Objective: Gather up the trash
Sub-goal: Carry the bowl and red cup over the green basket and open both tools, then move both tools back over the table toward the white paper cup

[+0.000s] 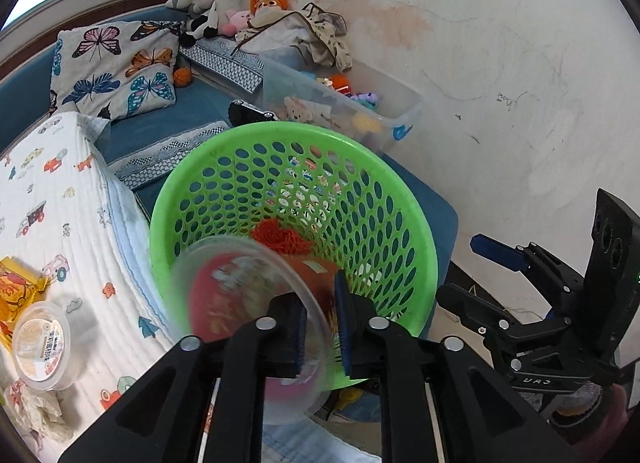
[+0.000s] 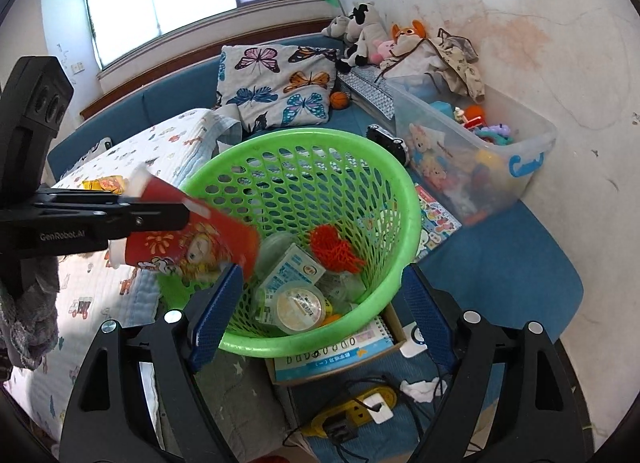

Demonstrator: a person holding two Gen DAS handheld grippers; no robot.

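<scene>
A green perforated basket (image 1: 404, 199) (image 2: 404, 183) stands on the bed's edge and holds a red mesh net (image 2: 334, 249), a lidded cup (image 2: 300, 305) and wrappers. My left gripper (image 1: 322, 329) is shut on the rim of a red instant-noodle cup (image 1: 240, 295) (image 2: 188, 241), tilted over the basket's near-left rim. My right gripper (image 2: 320, 327) is open and empty, just before the basket's near rim; it also shows in the left wrist view (image 1: 476, 269). On the quilt lie a lidded plastic cup (image 1: 40, 345), a yellow wrapper (image 1: 16, 287) and crumpled tissue (image 1: 40, 409).
A clear toy bin (image 2: 480, 143) stands by the stained wall. A butterfly pillow (image 2: 276, 83) and plush toys (image 2: 360, 35) lie behind. Books (image 2: 340, 355), a yellow power strip (image 2: 356, 411) and a tissue (image 2: 424, 389) lie below the basket.
</scene>
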